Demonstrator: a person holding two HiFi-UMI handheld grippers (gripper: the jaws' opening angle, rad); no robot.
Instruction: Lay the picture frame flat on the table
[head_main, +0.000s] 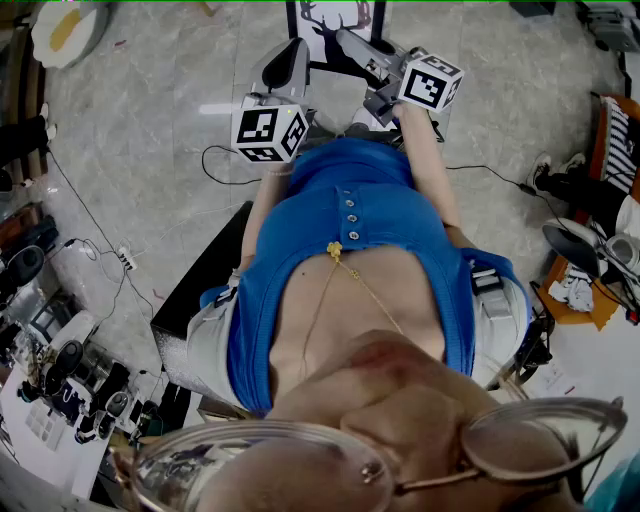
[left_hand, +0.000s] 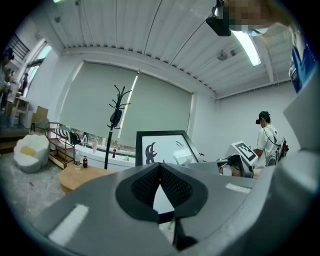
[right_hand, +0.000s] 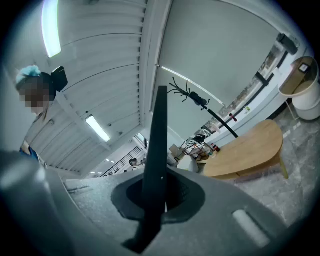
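**Head view.** The camera looks down the wearer's own blue shirt (head_main: 350, 240), with spectacles (head_main: 400, 455) at the near edge.
- Left gripper (head_main: 297, 48): far left of centre, its marker cube (head_main: 268, 130) nearer the body. The tip is just beside the left edge of the picture frame (head_main: 335, 30).
- Right gripper (head_main: 350, 45): reaches in from the right with its marker cube (head_main: 430, 80) behind. The tip is at the frame's right side.
- The frame stands at the far centre, with a black border and a dark antlered silhouette on white. What it rests on is hidden.
- A grey marbled floor (head_main: 160, 100) lies around, with loose cables (head_main: 100, 250) at left.

**Left gripper view.**
- The fingertips meet at their far end, and no object is seen pinched between them.
- A narrow wedge of gap nearer the camera shows white through it.
- The frame (left_hand: 162, 147) rises beyond, upright and leaning slightly back, its face toward the camera.
- The right gripper's cube shows at the frame's right.
- A round wooden table (left_hand: 80, 177) is at left, with a black coat stand (left_hand: 116, 120) behind it.
- A person in a white shirt (left_hand: 267, 140) is at far right.

**Right gripper view.**
- The fingers are clamped on the frame (right_hand: 159, 150), which is seen edge-on as a thin dark bar rising straight up between the pads.
- The wooden table is at right.
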